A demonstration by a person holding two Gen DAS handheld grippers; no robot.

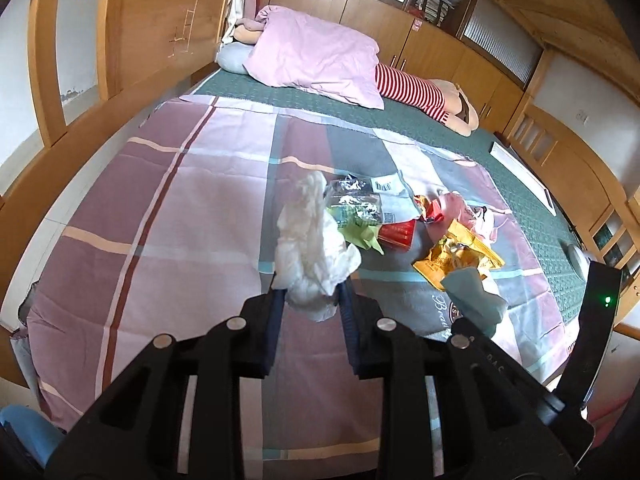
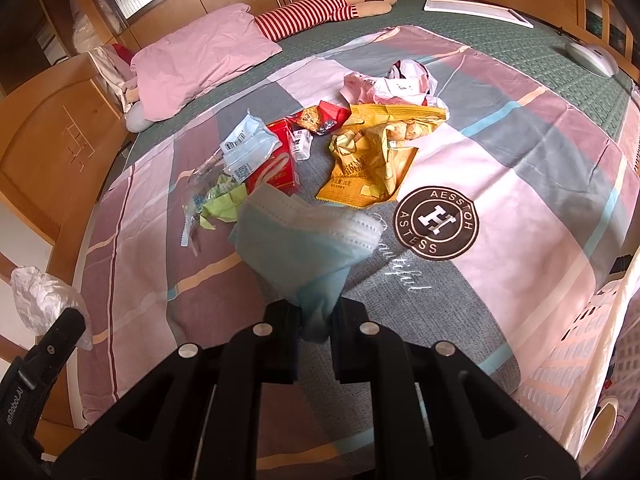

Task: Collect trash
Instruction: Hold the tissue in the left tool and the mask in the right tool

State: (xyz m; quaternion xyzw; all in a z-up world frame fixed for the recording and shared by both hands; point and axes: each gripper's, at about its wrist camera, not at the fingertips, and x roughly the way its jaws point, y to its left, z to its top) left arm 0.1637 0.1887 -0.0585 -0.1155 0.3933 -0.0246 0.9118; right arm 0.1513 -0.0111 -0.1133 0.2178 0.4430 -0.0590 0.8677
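Note:
My left gripper [image 1: 311, 294] is shut on a crumpled white tissue [image 1: 312, 248] and holds it above the bed. My right gripper [image 2: 316, 312] is shut on a blue face mask [image 2: 304, 240], also lifted; the mask shows in the left wrist view [image 1: 474, 294]. The tissue shows at the left edge of the right wrist view [image 2: 44, 300]. More trash lies on the patchwork bedspread [image 2: 520, 168]: a yellow snack bag [image 2: 372, 152], a red box [image 2: 276, 168], a clear wrapper with green paper [image 2: 216, 196], a barcode wrapper [image 2: 248, 144] and a pink-white plastic bag [image 2: 392, 84].
A pink pillow [image 2: 200, 56] and a striped plush doll [image 2: 320, 8] lie at the head of the bed. A white frame [image 2: 476, 8] and a grey oval object [image 2: 592, 58] sit on the green mat. Wooden bed rails [image 1: 48, 184] and cabinets surround the bed.

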